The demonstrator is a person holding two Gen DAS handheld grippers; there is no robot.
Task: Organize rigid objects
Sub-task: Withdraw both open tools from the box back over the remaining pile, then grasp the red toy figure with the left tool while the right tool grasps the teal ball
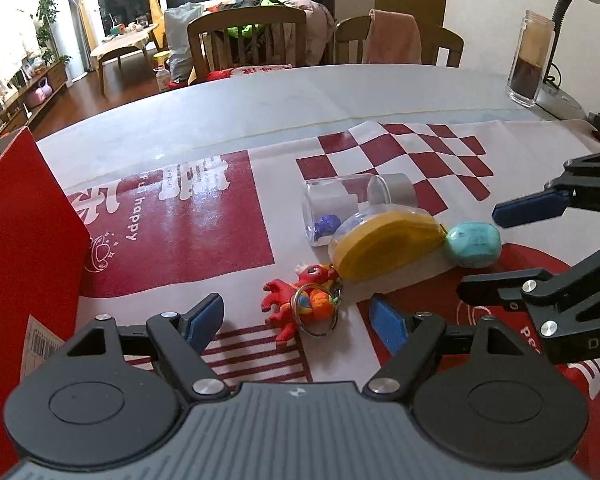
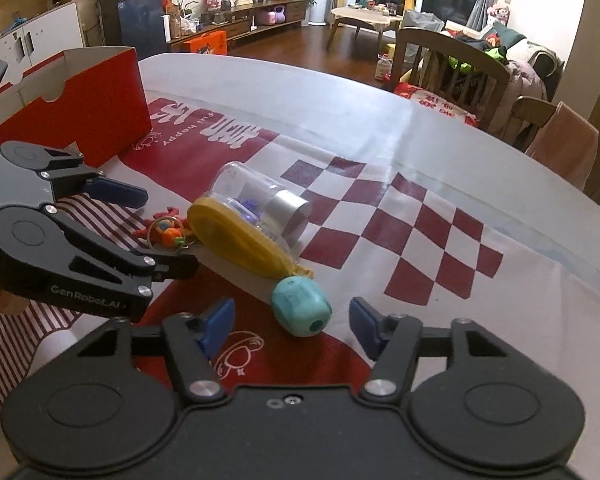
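Observation:
A red horse-like toy on a key ring [image 1: 300,306] lies between the fingers of my open left gripper [image 1: 296,318], with its pads apart from the toy. Beyond it are a yellow case [image 1: 384,244], a clear jar with a silver lid [image 1: 352,200] lying on its side, and a teal barrel-shaped piece [image 1: 474,244]. In the right wrist view the teal piece [image 2: 302,308] sits between the blue pads of my open right gripper [image 2: 292,320], with a gap on both sides. The yellow case [image 2: 240,236], the jar [image 2: 260,196] and the toy [image 2: 166,232] lie further left.
A red cardboard box [image 1: 24,248] [image 2: 96,96] stands open at the left of the table. A tall glass jar [image 1: 530,60] and a lamp base stand at the back right. Wooden chairs [image 1: 248,40] line the far edge. The red and white cloth [image 1: 400,152] covers the near half.

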